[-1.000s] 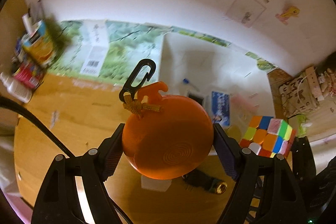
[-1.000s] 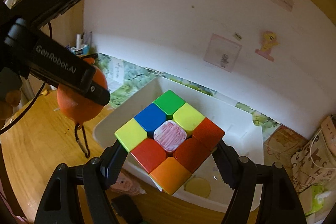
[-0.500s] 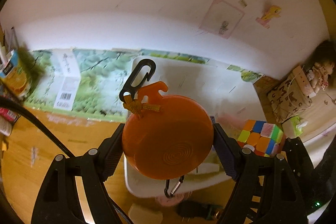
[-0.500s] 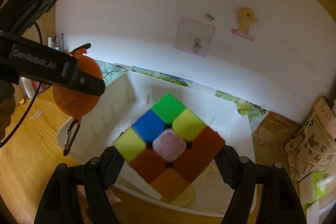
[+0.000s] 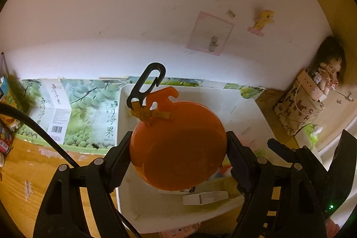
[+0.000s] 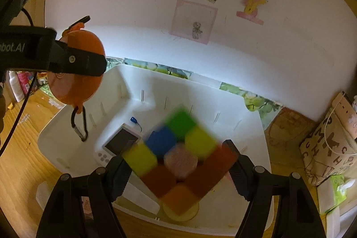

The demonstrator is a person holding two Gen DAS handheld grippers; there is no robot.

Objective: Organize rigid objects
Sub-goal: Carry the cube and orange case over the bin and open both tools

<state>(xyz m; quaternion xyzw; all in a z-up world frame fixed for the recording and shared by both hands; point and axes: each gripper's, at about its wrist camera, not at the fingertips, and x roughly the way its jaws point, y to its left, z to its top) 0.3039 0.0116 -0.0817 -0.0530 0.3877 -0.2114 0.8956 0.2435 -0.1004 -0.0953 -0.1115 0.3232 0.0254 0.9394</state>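
Observation:
My left gripper is shut on a round orange disc with a black carabiner tied to it, held above the white bin. In the right wrist view the disc hangs over the bin's left edge. The multicoloured puzzle cube sits between the pads of my right gripper, blurred, over the bin; I cannot tell whether they grip it. In the left wrist view the right gripper shows at the right with no cube.
Inside the bin lie a small white device with a dark screen and a white clip. A green printed box stands behind on the wooden table. A patterned bag stands at the right. Bottles stand far left.
Both grippers have moved forward over the white bin. The cube has turned blurred in the right gripper and sits lower, and it no longer shows in the left wrist view.

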